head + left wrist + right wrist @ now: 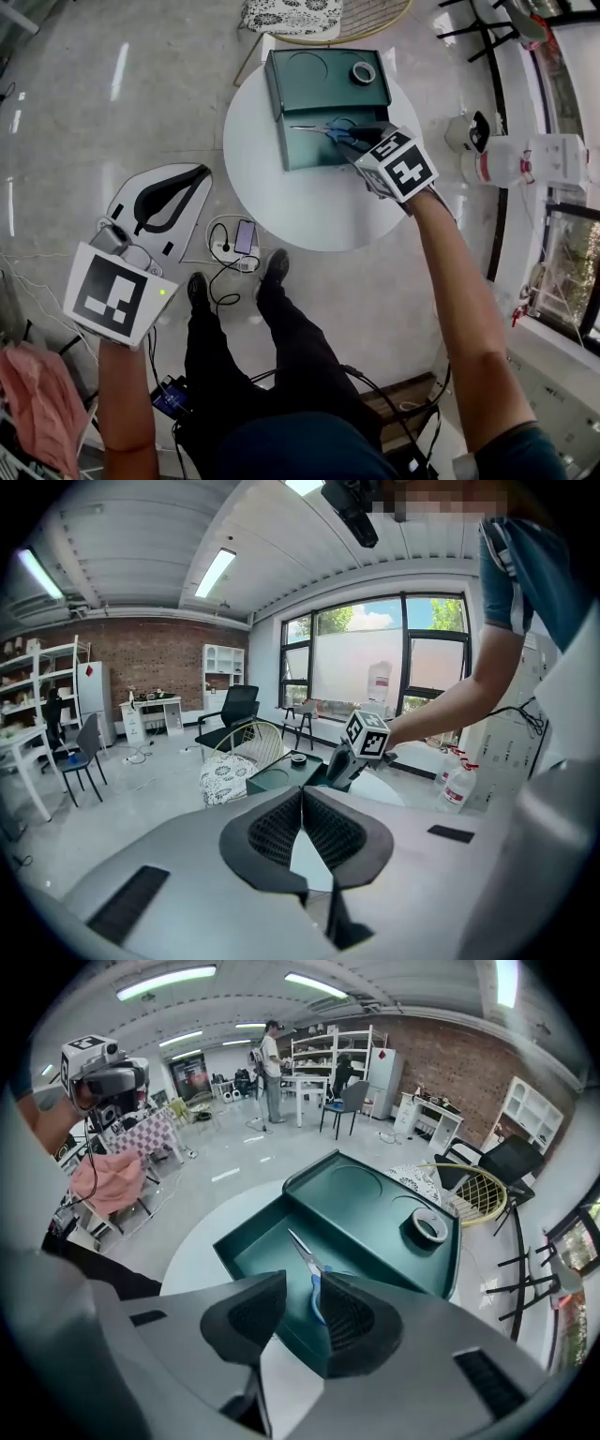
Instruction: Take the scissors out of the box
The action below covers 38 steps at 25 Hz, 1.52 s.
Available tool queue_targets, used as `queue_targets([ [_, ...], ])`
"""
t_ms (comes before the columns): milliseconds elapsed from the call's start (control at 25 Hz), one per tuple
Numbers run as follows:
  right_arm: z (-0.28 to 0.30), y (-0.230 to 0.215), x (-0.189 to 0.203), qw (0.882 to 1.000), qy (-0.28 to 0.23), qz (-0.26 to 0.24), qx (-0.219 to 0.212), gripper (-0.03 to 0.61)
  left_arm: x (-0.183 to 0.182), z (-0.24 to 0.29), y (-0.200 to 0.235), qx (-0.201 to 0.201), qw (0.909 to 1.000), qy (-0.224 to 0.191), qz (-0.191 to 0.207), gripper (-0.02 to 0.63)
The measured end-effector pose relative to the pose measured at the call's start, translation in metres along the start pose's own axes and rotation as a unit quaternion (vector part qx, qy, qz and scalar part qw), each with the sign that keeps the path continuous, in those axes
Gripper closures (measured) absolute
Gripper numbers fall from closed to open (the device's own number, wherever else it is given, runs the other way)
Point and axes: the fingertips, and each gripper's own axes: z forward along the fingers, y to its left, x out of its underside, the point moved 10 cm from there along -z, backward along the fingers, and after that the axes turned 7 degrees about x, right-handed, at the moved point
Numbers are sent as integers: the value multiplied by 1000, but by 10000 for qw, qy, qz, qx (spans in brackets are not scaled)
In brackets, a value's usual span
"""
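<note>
Right gripper (302, 1288) over box (323, 159) on table (309, 220), jaws spread, nothing pinched. Scissors (302, 1252) lie flat in the box's near half, blue handles right at the jaw tips. Left gripper (302, 797) well clear of table, jaws pressed together, empty

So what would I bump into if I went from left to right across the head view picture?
First the left gripper → phone on the floor → green box → white bottle.
</note>
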Motion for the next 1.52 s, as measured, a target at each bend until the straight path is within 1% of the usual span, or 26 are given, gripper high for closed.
queue_targets([
  [160,23,-2,3,9994,276,-192,-6,457,14,3,7,-60,9999,31,-87,592],
  [360,48,-4,9,9978,507,-425,-64,437,28,8,12,-83,9998,62,-177,592],
  [560,74,-5,13,9947,707,-744,1,408,49,14,19,-98,9996,75,-248,592],
  [760,93,-6,15,9925,813,-908,-39,390,63,18,26,-113,9994,92,-309,592],
  [880,98,-8,14,9915,835,-997,24,383,67,20,27,-125,9993,101,-342,592],
  [1000,101,-11,12,9905,855,-1074,72,364,71,21,29,-125,9992,110,-367,592],
  [1080,102,-12,9,9889,865,-1205,96,362,72,22,30,-120,9992,103,-376,592],
  [1320,102,-10,6,9768,909,-1933,147,360,77,25,31,-86,9990,104,-423,592],
  [1520,102,-6,4,9576,916,-2729,105,360,81,24,32,-115,9986,106,-499,592],
])
